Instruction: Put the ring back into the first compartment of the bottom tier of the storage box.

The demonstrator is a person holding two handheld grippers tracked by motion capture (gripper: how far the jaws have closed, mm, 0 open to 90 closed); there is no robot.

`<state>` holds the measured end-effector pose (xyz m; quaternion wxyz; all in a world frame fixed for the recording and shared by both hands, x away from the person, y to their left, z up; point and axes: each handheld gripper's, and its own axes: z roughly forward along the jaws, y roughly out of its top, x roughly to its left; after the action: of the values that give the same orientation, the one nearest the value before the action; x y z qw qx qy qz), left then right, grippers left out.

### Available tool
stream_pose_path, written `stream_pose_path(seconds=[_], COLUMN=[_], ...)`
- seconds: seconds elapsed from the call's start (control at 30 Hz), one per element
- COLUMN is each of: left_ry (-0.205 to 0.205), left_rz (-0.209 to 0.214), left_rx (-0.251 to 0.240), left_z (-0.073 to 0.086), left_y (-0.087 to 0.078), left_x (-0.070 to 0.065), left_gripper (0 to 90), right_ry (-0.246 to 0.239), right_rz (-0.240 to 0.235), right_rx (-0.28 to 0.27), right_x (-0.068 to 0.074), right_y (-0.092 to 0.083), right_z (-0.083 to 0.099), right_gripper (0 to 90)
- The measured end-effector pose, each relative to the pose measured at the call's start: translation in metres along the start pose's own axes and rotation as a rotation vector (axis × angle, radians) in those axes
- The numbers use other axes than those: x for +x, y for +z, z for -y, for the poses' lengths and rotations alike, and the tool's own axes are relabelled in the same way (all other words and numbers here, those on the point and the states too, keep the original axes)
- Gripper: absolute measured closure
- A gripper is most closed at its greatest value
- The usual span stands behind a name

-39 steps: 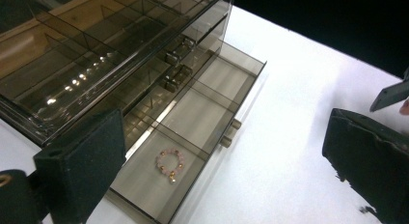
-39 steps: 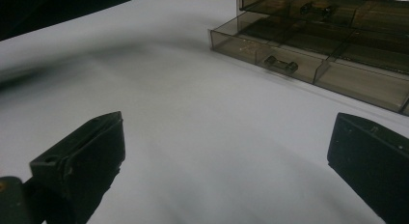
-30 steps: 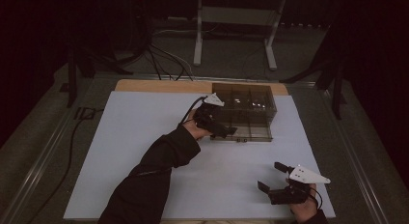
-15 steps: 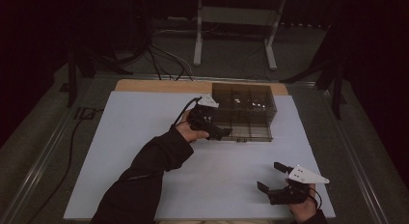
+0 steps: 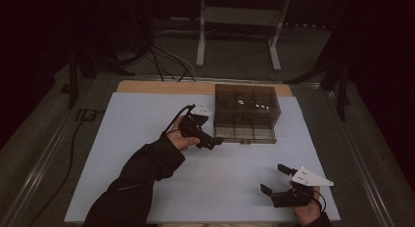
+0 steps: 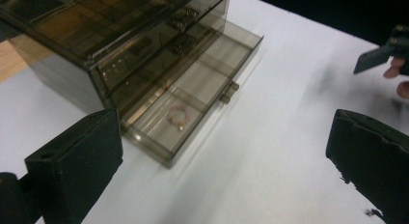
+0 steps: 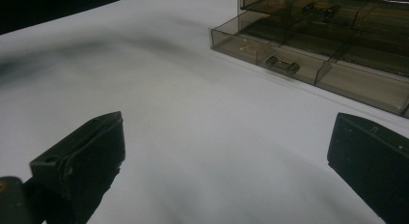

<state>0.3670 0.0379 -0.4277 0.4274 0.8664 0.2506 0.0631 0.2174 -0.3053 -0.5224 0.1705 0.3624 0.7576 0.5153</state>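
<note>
A smoky see-through drawer box (image 5: 247, 109) stands at the back of the white mat. Its bottom drawer (image 6: 193, 101) is pulled out, and a small pink bead ring (image 6: 176, 116) lies in one of its compartments. The drawer's little handle (image 7: 282, 65) faces the front. My left gripper (image 5: 211, 140) hovers just left of the drawer's front corner, open and holding nothing (image 6: 222, 156). My right gripper (image 5: 275, 179) rests low near the mat's front right, open and holding nothing (image 7: 222, 156), facing the box from a distance.
The white mat (image 5: 147, 139) covers a wooden table (image 5: 161, 86). Upper drawers of the box hold small dark items (image 7: 318, 10). Behind the table are cables (image 5: 166, 60) and a metal stand (image 5: 240, 21) on the floor.
My left gripper has drawn back from the box front, leftward and nearer to the person. The right gripper has not moved.
</note>
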Motion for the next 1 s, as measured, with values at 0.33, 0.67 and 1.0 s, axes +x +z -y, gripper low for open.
stream_pose_path(seconds=[0.33,0.67,1.0], left_ry=[-0.018,-0.043,-0.081], left_rz=[-0.046,-0.085,-0.164], left_rx=[-0.003,-0.002,0.004], left_z=[0.029,0.066,0.101], left_y=[-0.02,-0.04,-0.056], left_x=[0.001,0.002,0.003], left_gripper=[0.6,0.6,0.6], right_ry=[0.0,0.001,-0.003], right_rz=[-0.001,-0.001,0.0], right_rx=[0.005,0.004,0.007], right_x=[0.0,0.001,0.001], right_y=[0.001,0.001,0.001], right_z=[0.0,0.0,0.0], right_gripper=[0.0,0.0,0.0])
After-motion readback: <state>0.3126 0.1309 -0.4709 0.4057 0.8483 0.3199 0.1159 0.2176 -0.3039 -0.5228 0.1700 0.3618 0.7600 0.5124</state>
